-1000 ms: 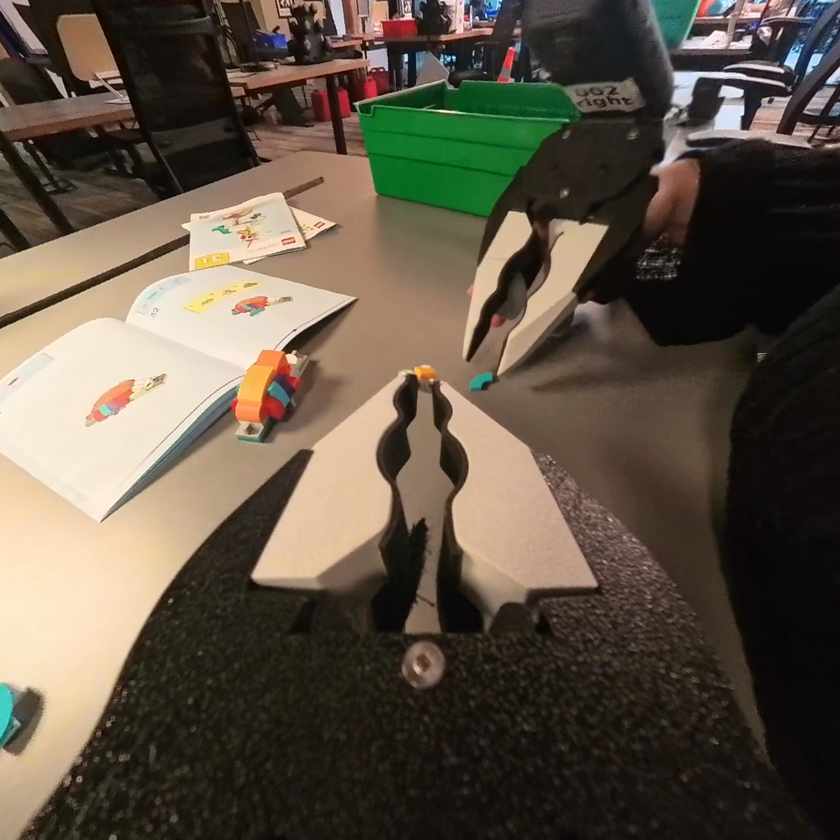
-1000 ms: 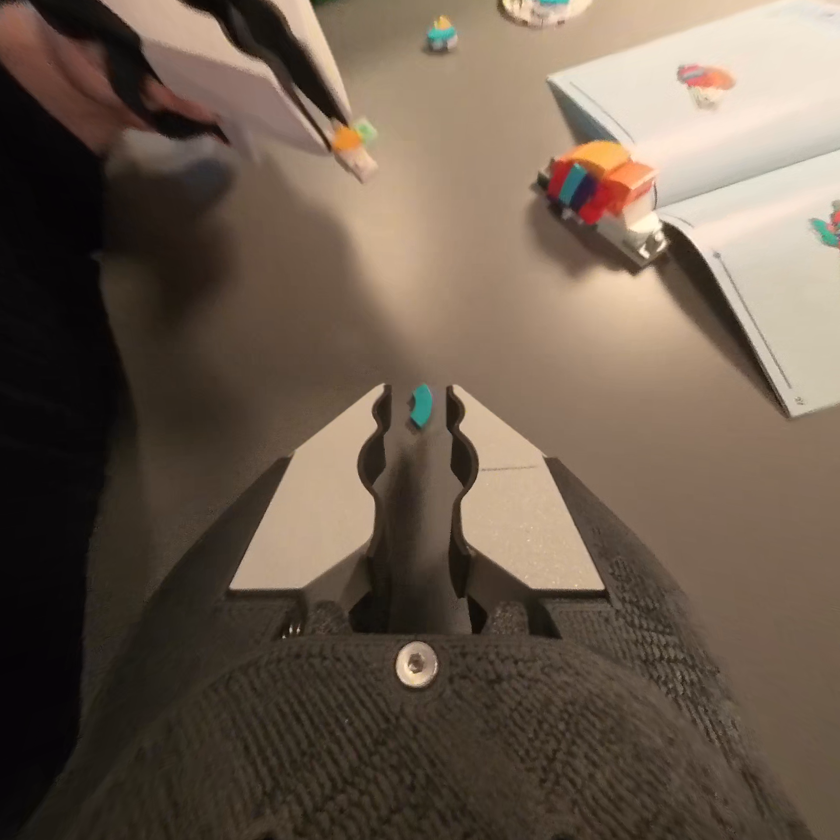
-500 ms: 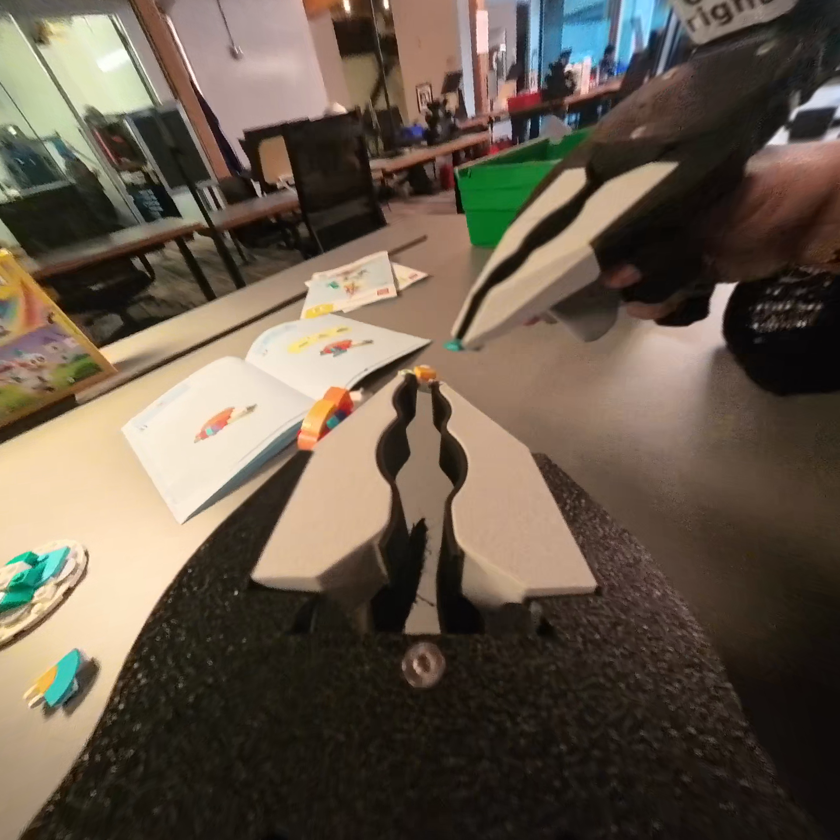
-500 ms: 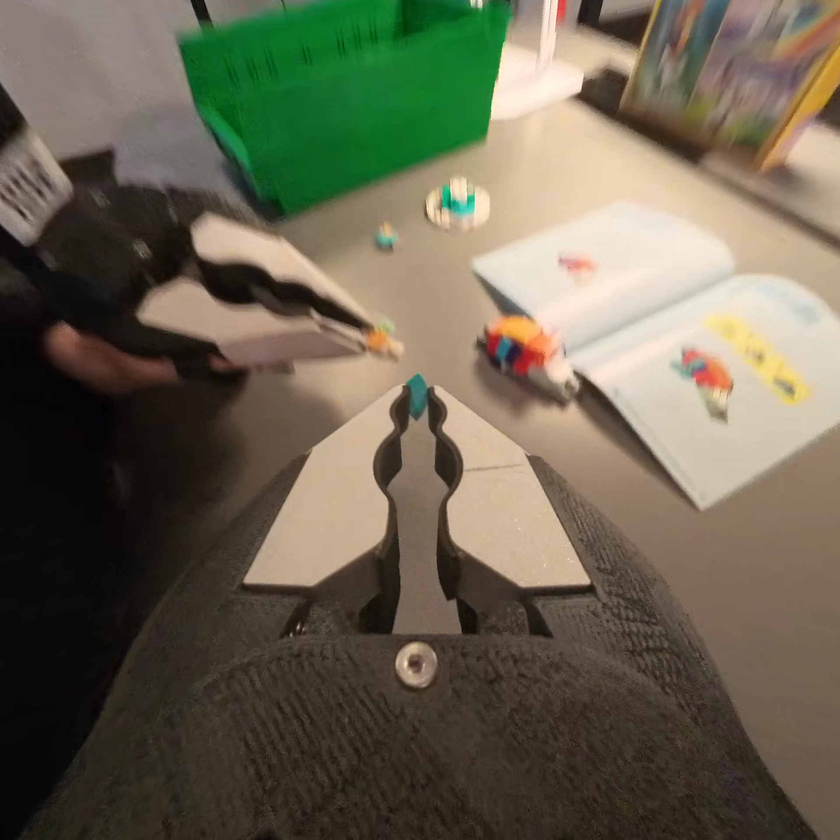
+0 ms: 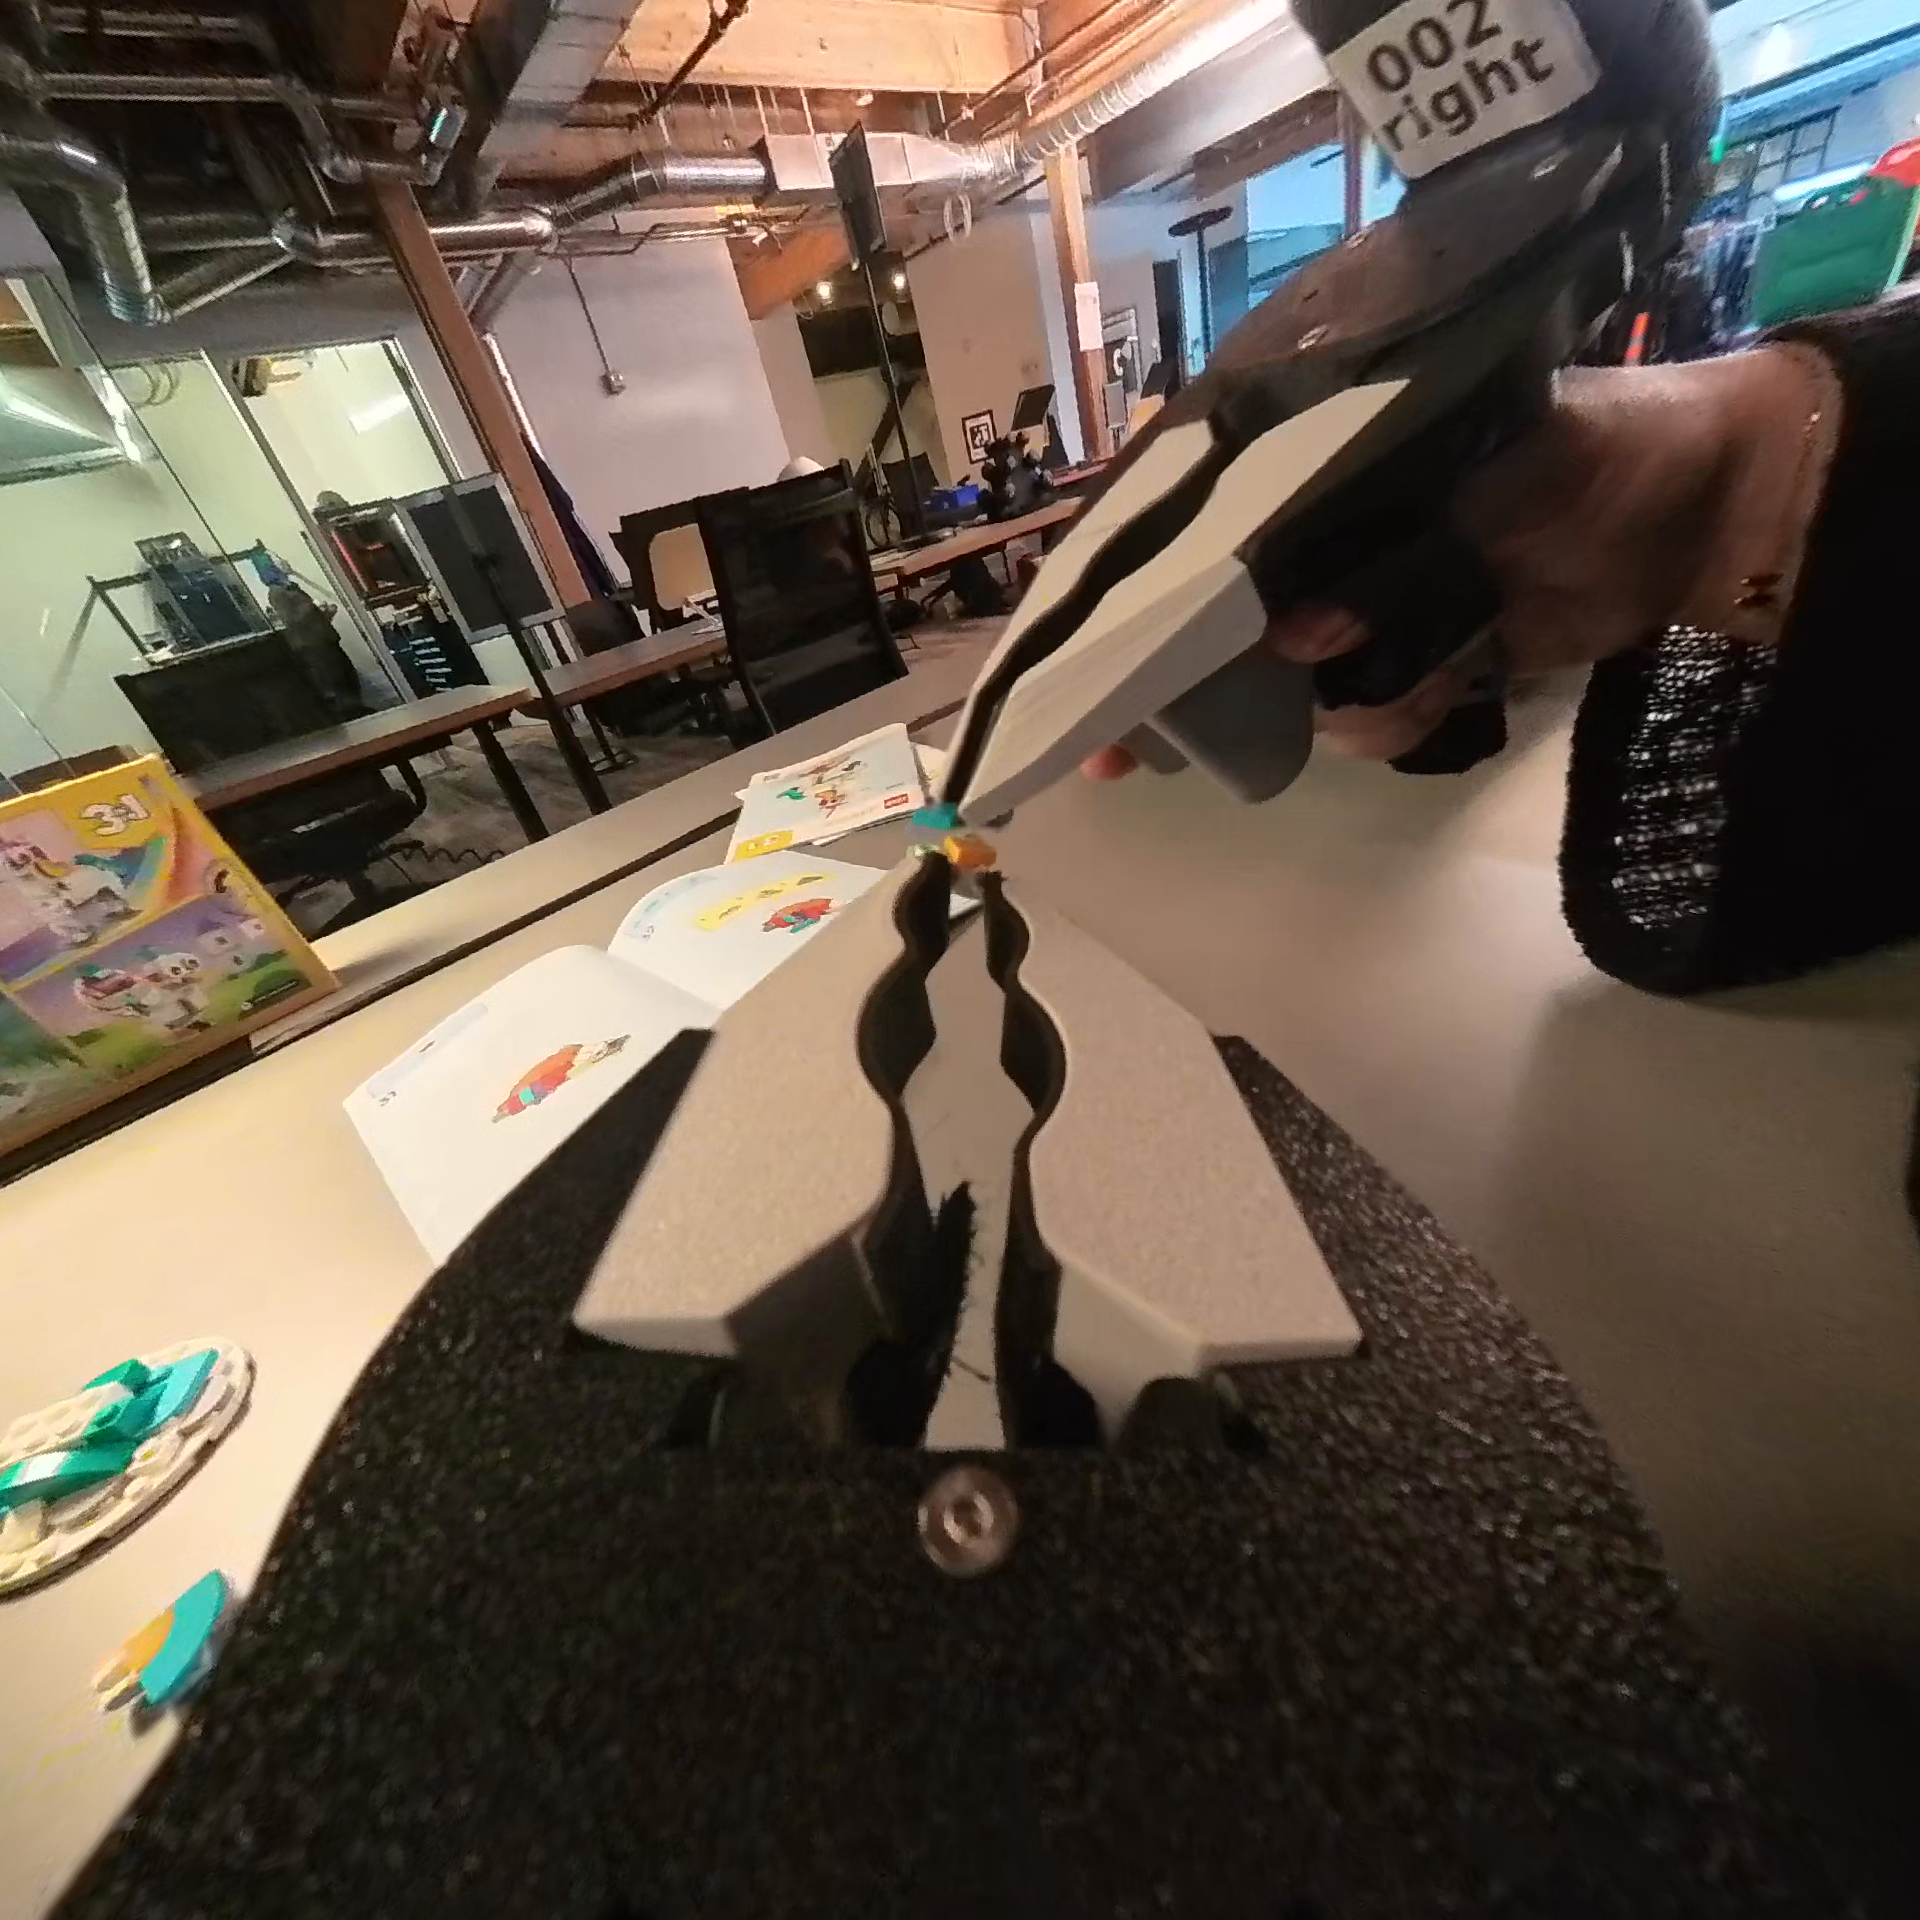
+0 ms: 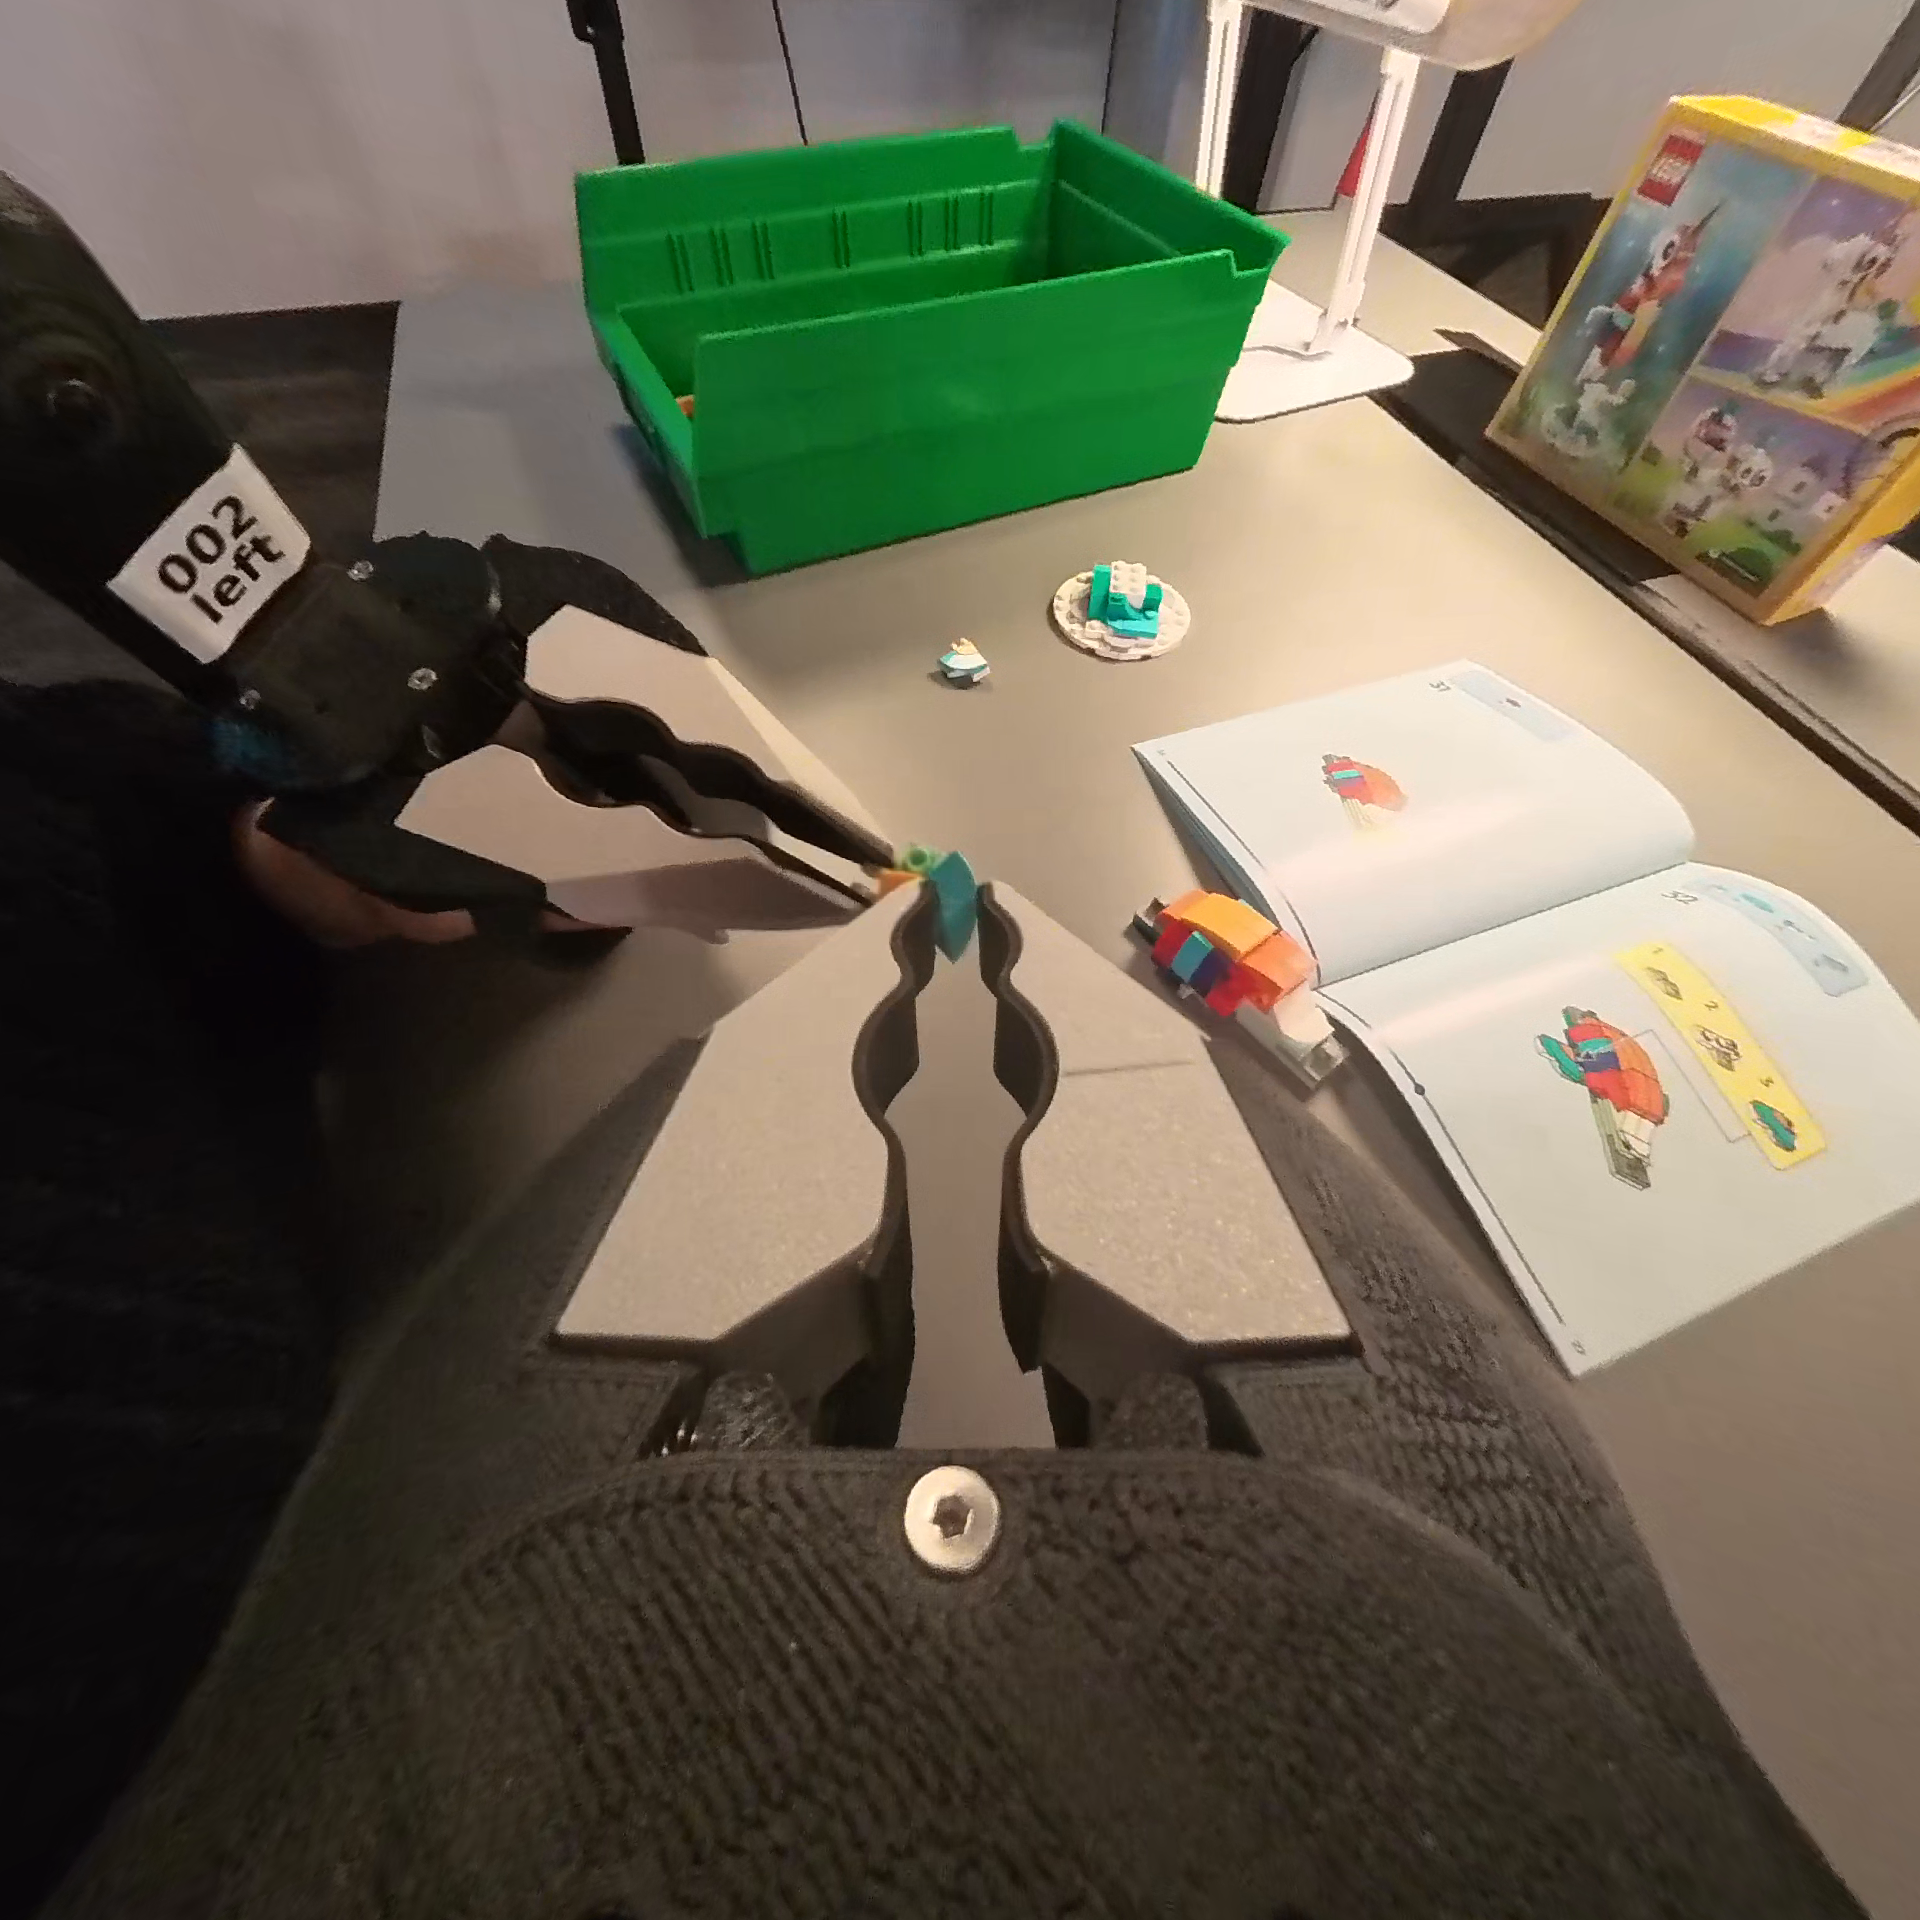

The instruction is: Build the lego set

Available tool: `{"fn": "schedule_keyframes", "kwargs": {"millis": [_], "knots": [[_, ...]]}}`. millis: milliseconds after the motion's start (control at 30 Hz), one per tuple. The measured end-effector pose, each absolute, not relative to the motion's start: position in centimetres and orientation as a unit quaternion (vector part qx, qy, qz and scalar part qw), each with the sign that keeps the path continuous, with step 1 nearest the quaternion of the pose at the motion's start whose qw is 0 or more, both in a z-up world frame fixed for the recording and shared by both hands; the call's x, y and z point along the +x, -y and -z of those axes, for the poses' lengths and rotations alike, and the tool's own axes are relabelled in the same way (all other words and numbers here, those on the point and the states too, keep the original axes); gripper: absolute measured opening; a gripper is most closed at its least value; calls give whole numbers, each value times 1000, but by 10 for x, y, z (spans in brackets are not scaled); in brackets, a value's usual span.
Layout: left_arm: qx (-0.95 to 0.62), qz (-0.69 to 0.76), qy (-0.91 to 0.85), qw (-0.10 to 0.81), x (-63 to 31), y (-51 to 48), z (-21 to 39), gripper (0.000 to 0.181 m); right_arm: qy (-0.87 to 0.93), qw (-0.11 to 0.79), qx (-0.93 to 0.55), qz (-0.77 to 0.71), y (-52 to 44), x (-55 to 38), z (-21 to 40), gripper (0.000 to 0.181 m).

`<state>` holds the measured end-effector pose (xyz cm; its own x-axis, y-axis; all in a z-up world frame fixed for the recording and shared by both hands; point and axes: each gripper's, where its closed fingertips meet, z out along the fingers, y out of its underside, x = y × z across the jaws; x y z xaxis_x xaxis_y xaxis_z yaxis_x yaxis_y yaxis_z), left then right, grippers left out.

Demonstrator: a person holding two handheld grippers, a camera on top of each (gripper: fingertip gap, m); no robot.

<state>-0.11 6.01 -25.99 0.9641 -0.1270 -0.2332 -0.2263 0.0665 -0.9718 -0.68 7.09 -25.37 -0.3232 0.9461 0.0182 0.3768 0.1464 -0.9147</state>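
Note:
My left gripper [image 5: 958,871] is shut on a small orange and green piece [image 5: 961,852], held above the table. My right gripper [image 6: 951,909] is shut on a curved teal piece [image 6: 953,900]. The two tips meet: in the left wrist view the right gripper [image 5: 961,816] holds the teal piece [image 5: 935,819] right on top of the orange piece. In the right wrist view the left gripper [image 6: 883,873] comes in from the left, its piece [image 6: 906,868] touching the teal one. A multicoloured build [image 6: 1231,961] lies beside the open instruction booklet [image 6: 1455,883].
A green bin [image 6: 935,343] stands at the back of the table. A white round plate with teal bricks [image 6: 1120,615] and a small teal sub-build [image 6: 963,663] lie in front of it. The set's box [image 6: 1725,343] stands at the right. A folded leaflet [image 5: 831,795] lies beyond the booklet. Both grippers' tips are close together, under 4 cm apart.
My right gripper shut on the teal piece, lifted it off the table and brought it to my left gripper's tip. Both grippers rose and now meet in the air.

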Motion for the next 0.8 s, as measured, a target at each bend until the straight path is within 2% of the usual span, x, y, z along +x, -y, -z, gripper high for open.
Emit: {"fn": "schedule_keyframes", "kwargs": {"millis": [167, 333, 467, 667, 733, 800], "knots": [[-692, -12, -107, 714, -10, -59, 263, 4, 686, 335, -529, -371, -99, 0, 275, 6], [-703, 1, -89, 706, -19, -59, 266, 5, 712, 253, -588, -290, -109, 26, 341, 6], [-709, 15, -95, 699, -15, -60, 269, 5, 719, 230, -597, -272, -110, 35, 363, 18], [-719, 53, -112, 684, -5, -61, 273, 5, 722, 213, -581, -310, -102, 37, 358, 37], [-722, 92, -133, 673, 6, -59, 275, 5, 730, 240, -546, -333, -99, 33, 341, 39], [-722, 164, -157, 653, 23, -55, 277, 5, 735, 259, -464, -420, -72, 30, 307, 37]]}}
